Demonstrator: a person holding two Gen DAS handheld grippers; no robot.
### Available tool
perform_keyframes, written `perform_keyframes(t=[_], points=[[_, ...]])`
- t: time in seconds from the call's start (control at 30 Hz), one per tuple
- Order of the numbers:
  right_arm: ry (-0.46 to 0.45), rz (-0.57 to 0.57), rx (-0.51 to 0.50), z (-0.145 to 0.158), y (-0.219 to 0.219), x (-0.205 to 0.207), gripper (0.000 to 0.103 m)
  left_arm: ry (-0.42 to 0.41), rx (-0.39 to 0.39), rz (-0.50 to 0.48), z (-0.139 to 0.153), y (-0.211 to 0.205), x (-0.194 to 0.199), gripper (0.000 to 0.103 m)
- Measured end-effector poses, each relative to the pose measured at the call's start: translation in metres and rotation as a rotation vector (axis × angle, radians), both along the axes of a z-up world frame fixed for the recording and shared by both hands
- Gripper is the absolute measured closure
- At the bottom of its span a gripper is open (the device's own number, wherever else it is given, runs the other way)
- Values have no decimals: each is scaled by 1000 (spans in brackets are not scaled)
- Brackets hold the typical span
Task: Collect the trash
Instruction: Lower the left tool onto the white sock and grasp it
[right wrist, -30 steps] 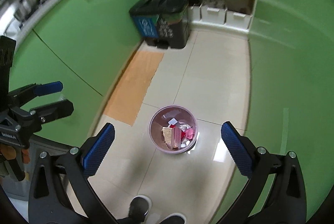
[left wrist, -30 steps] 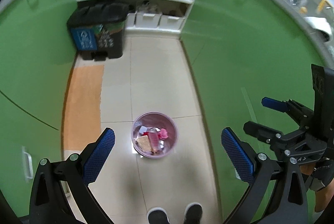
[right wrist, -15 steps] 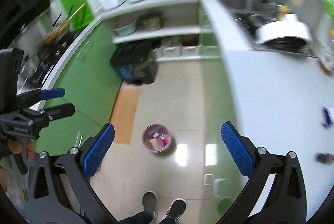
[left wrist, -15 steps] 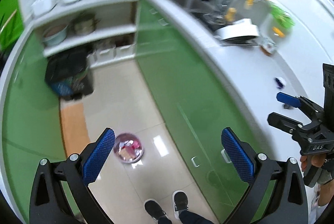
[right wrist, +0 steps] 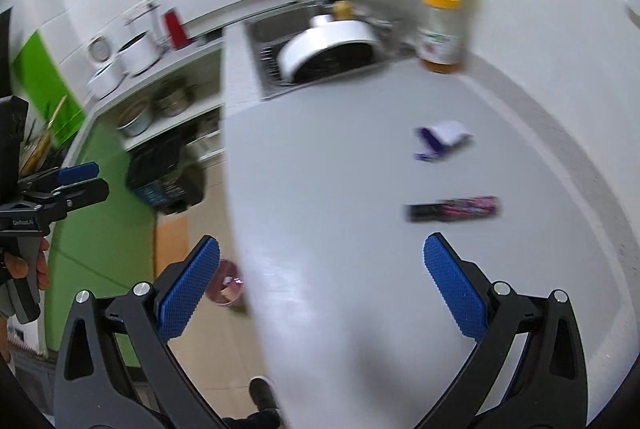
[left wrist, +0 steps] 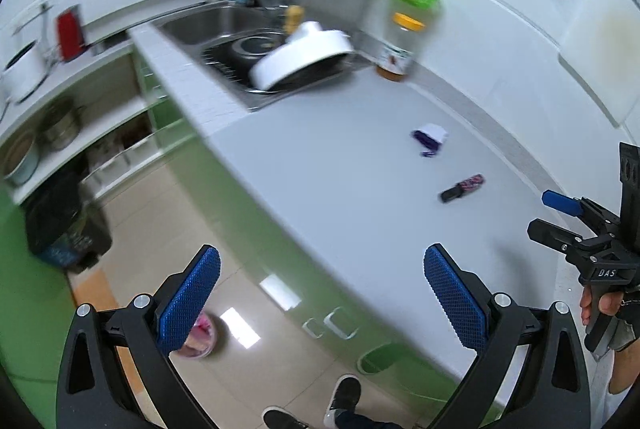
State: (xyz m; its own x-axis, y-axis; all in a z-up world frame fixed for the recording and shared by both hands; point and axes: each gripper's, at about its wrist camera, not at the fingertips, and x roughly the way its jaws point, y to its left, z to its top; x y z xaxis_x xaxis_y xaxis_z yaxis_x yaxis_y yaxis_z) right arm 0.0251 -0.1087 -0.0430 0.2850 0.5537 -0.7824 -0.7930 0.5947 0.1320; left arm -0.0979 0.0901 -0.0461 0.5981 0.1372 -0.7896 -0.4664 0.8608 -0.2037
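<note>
Grippers: left gripper (left wrist: 322, 295) and right gripper (right wrist: 320, 293) — jaws spread wide, empty.
Trash: purple-white wrapper (right wrist: 440, 141) and dark wrapper (right wrist: 454, 209) lie apart on tabletop (right wrist: 320, 169).
Bin: pink bin (right wrist: 226, 287) — on floor.

left gripper (left wrist: 322, 293): black angular plastic frame, silver screws at the joints
right gripper (right wrist: 320, 291): same black frame and silver screws; white lettering "DAS" on its body in the left wrist view
pads (left wrist: 188, 299): blue, cross-hatched texture
hand (left wrist: 612, 313): dark fingerless glove
shoes (left wrist: 344, 395): dark, pale soles
trousers: dark
</note>
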Motion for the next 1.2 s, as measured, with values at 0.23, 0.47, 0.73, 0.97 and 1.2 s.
perform_keyframes(t=[0.23,0.47,0.73,0.97,1.2], points=[[17,-76,-15,-12,-32,46,3,18,-3,-129,-2,-31,83,5],[36,-139,-38,-27,-34,83,3,49,0,-263,-16,-40,173,5],[83,-224,-76,-48,-29,117,3,93,11,-431,-50,-45,276,5],[139,-293,-98,-73,-27,137,3,143,3,-538,-91,-48,344,5],[163,-344,-114,-83,-30,148,3,168,4,-595,-120,-51,376,6]])
